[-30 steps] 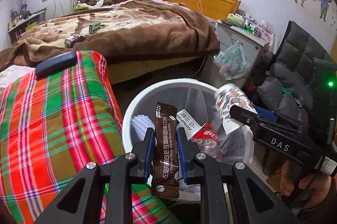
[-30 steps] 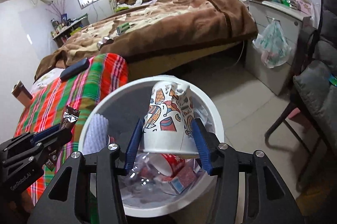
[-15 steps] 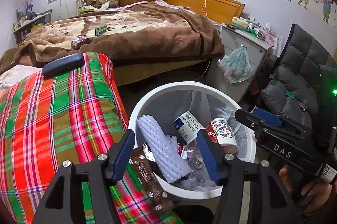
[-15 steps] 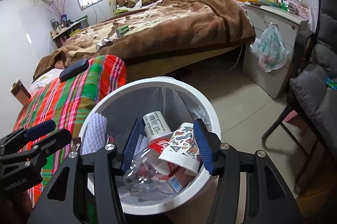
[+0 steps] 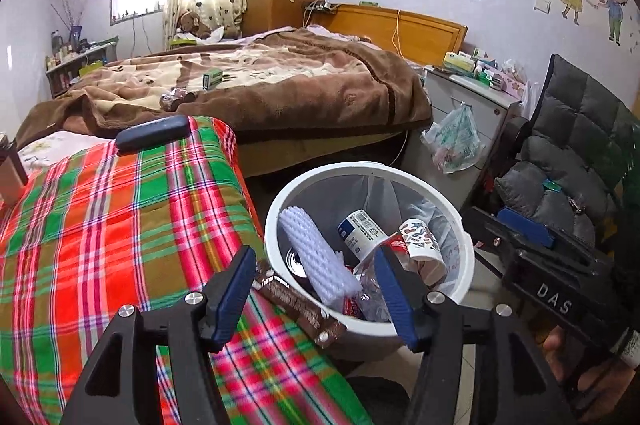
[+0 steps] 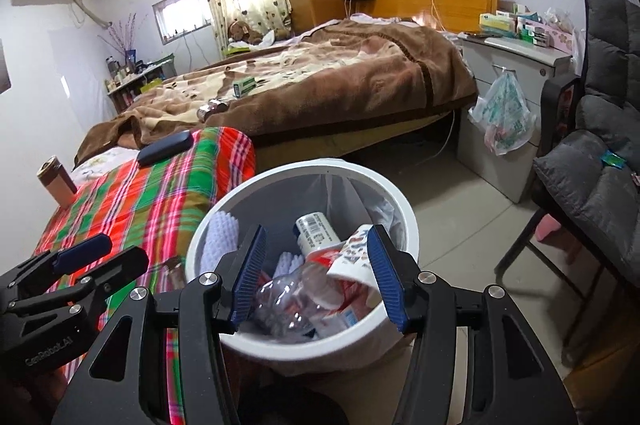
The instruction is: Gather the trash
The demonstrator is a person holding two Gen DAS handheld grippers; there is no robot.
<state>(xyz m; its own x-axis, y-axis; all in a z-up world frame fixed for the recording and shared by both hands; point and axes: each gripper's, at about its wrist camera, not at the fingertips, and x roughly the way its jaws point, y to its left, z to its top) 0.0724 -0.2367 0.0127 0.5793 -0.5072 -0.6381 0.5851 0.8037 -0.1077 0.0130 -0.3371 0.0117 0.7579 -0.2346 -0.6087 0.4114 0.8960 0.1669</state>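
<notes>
While the plaid blanket (image 5: 120, 225) fills the left of the frame, the left gripper (image 5: 316, 289) hangs with its jaws spread wide and empty. Just right of it a brown wrapper (image 5: 300, 305) lies across the blanket's edge and the rim of the white bin (image 5: 466, 265) — half in, half out. The right gripper (image 6: 316, 277) gapes over the bin (image 6: 412, 225), holding nothing — paper cup (image 6: 352, 257) and plastic bottle (image 6: 296, 293) lie inside.

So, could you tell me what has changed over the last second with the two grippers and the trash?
Both grippers let go. The left gripper opened and its brown sachet fell short, now lying across the bin rim and the plaid blanket. The right gripper released the paper cup, which dropped into the bin. The bin stayed put.
</notes>
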